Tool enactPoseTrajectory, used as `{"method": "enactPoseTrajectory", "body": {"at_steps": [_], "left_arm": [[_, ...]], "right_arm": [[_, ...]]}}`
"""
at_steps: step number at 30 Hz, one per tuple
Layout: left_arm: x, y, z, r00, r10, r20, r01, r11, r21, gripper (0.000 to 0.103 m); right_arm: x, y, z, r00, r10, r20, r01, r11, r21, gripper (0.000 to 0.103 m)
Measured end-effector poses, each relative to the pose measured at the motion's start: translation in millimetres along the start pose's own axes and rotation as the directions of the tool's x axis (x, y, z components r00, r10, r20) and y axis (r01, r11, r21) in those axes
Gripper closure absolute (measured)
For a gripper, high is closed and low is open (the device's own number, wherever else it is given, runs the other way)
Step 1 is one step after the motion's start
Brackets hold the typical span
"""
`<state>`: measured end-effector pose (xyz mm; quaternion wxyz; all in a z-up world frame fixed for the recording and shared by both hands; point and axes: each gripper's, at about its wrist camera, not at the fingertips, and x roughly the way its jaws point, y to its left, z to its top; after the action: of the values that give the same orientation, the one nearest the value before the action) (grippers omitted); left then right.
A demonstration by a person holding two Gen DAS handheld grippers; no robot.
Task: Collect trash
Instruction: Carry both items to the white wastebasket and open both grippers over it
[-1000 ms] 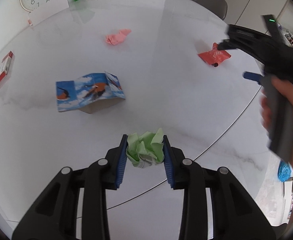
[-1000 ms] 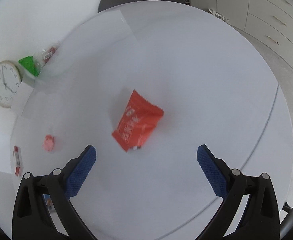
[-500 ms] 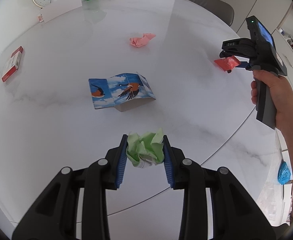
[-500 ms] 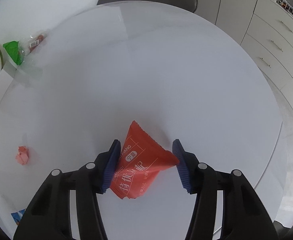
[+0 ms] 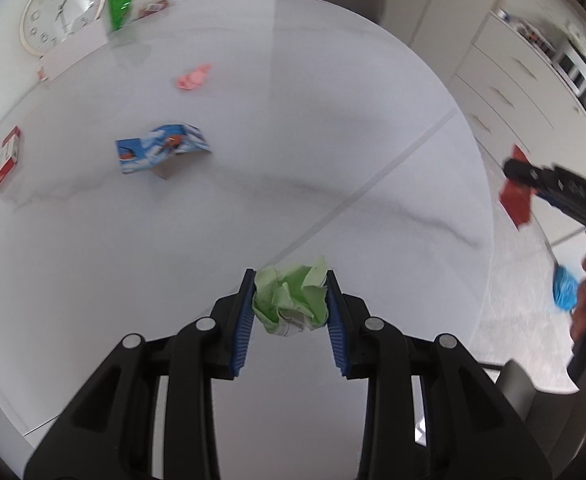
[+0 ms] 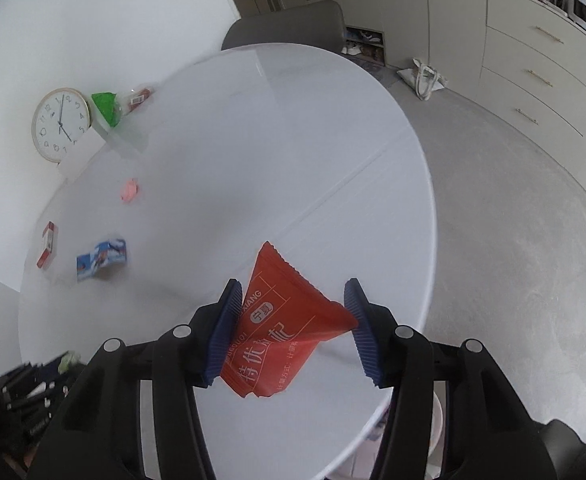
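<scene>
My left gripper (image 5: 289,304) is shut on a crumpled green paper ball (image 5: 293,300), held above the near edge of the round white table (image 5: 293,140). My right gripper (image 6: 291,316) is shut on a red snack wrapper (image 6: 281,320) with white lettering, lifted above the table's right side. In the left wrist view the right gripper (image 5: 533,184) shows at the far right beyond the table edge, with the red wrapper (image 5: 515,196) hanging from it. A crumpled pink paper (image 5: 193,77), a blue printed carton (image 5: 161,152) and a small red-and-white box (image 5: 7,158) lie on the table.
A wall clock (image 5: 63,12) leans at the table's far left beside a green bag (image 5: 121,4). A grey chair (image 6: 285,30) stands behind the table. White drawers (image 6: 541,68) line the right wall. A blue bag (image 5: 565,292) sits low on the floor at right.
The right gripper closed on the red wrapper and lifted it off the table toward the right edge. The left gripper rose and shifted right with the green ball still clamped.
</scene>
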<state>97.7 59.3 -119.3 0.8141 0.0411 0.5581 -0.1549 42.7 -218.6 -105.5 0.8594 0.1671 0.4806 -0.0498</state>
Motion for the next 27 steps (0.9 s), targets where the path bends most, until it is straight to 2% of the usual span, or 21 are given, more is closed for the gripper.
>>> {"method": "enactPoseTrajectory", "body": {"at_steps": [4,7,10,14,17,20,23,27], "left_arm": [[-4,-34,-22,0.999,-0.041,-0.028,0.043,0.998,0.045,0.07],[-5,-59,-32,0.996,-0.074,-0.046,0.077,0.995,0.065,0.07],[-7,-86,-37,0.994,-0.095,-0.048,0.1,0.991,0.093,0.07],[-11,-121,-43,0.993,-0.107,-0.043,0.112,0.981,0.157,0.07],[-10,-145,-50,0.992,-0.114,-0.047,0.122,0.971,0.208,0.07],[-3,-165,-59,0.991,-0.116,-0.066,0.128,0.961,0.244,0.07],[5,-184,-68,0.99,-0.113,-0.083,0.132,0.95,0.283,0.07],[20,-204,-77,0.985,-0.124,-0.123,0.157,0.938,0.309,0.07]], "right_arm": [[-34,-37,-51,0.999,-0.049,-0.023,0.05,0.998,0.031,0.049],[-43,-66,-89,0.996,-0.073,-0.057,0.077,0.995,0.065,0.048],[-31,-84,-118,0.99,-0.094,-0.103,0.102,0.992,0.078,0.048],[7,-99,-144,0.978,-0.085,-0.193,0.097,0.994,0.055,0.046],[35,-105,-159,0.965,-0.055,-0.255,0.068,0.997,0.042,0.032],[42,-114,-167,0.955,-0.045,-0.294,0.057,0.998,0.034,0.025],[28,-122,-165,0.961,-0.066,-0.269,0.074,0.997,0.017,0.013],[2,-140,-159,0.968,-0.102,-0.23,0.109,0.994,0.015,0.011]]}}
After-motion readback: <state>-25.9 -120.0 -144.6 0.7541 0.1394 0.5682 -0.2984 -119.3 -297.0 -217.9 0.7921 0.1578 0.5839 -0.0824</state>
